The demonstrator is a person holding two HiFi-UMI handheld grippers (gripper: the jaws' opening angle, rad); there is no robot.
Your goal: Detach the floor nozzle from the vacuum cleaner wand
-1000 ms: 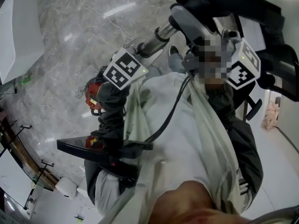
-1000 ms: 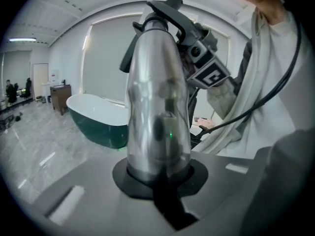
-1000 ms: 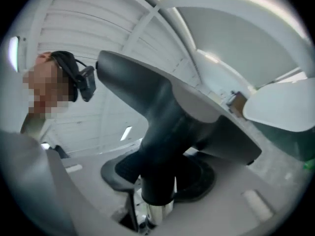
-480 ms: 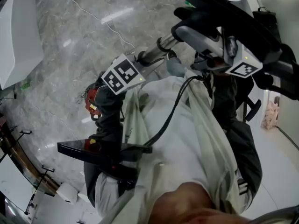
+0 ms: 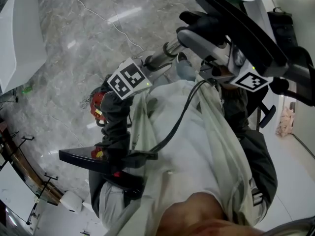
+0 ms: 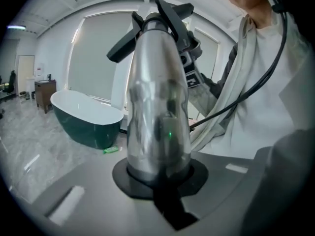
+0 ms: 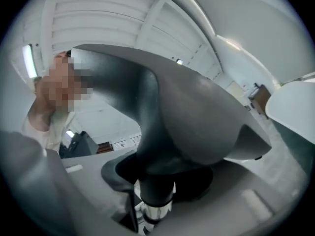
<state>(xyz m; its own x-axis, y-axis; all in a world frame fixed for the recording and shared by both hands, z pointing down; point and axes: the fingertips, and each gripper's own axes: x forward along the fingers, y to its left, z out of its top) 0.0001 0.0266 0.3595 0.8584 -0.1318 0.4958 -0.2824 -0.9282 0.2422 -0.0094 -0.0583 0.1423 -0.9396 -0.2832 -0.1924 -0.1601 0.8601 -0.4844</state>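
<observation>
Between the left gripper's (image 6: pixel 160 173) jaws sits the wand (image 6: pixel 157 112), a polished metal tube on which they are closed tight; in that gripper's view it rises toward twelve o'clock. The right gripper (image 7: pixel 157 178) stands about half wide, clamped round the grey neck of the floor nozzle (image 7: pixel 197 117), whose broad body fans out toward two o'clock in its own view. In the head view the whole assembly is held up off the marble floor (image 5: pixel 64 48) in front of the person's chest, the wand running from the left gripper at about nine o'clock up to the nozzle at one o'clock. The tube looks rigid, smooth and likely slippery, so a firm hold close to the joint, as it is held now, seems the safest purchase. The nozzle is stiff moulded plastic, probably light, and its neck is the sensible place to grip, since the flat head would twist in the jaws. A straight pull along the tube's axis would probably suit better than bending. No release catch shows in any view, so whether one must be pressed cannot be told. The joint itself is half covered by the right gripper in the head view and cut off at six o'clock in the right gripper view. A small red object (image 5: pixel 97 104) beside the left sleeve is too small to identify.
</observation>
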